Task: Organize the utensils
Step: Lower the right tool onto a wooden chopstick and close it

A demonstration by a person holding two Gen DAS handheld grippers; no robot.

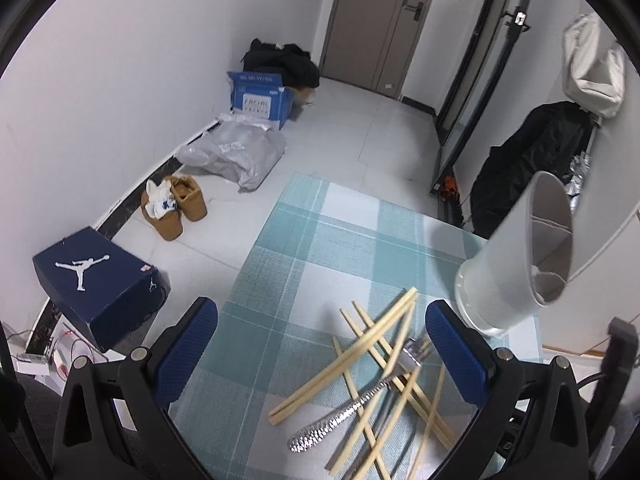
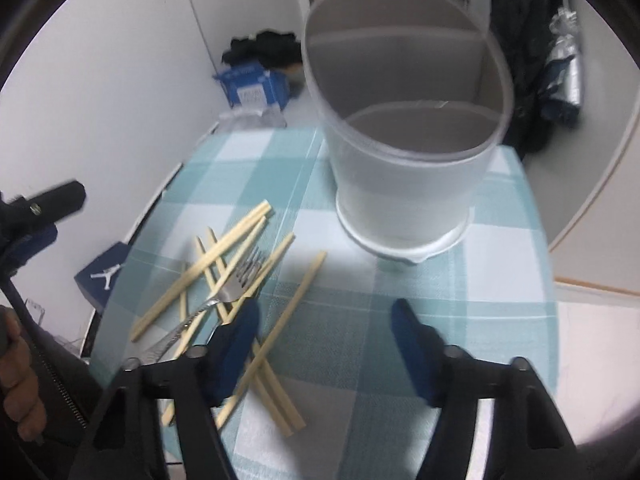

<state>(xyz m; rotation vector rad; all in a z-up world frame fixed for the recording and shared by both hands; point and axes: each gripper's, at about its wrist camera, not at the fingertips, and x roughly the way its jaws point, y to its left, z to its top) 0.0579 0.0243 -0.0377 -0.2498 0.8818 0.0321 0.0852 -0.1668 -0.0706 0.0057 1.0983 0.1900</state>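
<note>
On the left of the checked surface (image 2: 400, 280) lies a tangle of chopsticks (image 2: 208, 264) with a fork (image 2: 236, 280) caught among them, its patterned handle toward the person. The left gripper (image 1: 320, 344) hangs above this pile, jaws wide and holding nothing. The right gripper (image 2: 324, 344) hovers just to the right of the heap, jaws also wide and empty. Beyond it stands the divided holder (image 2: 404, 184), upright and apparently empty. A clean pick probably means taking the loose outer chopstick (image 2: 292, 320) first, closing across its middle, so the crossed ones stay undisturbed, then tipping it upright over one compartment.
</note>
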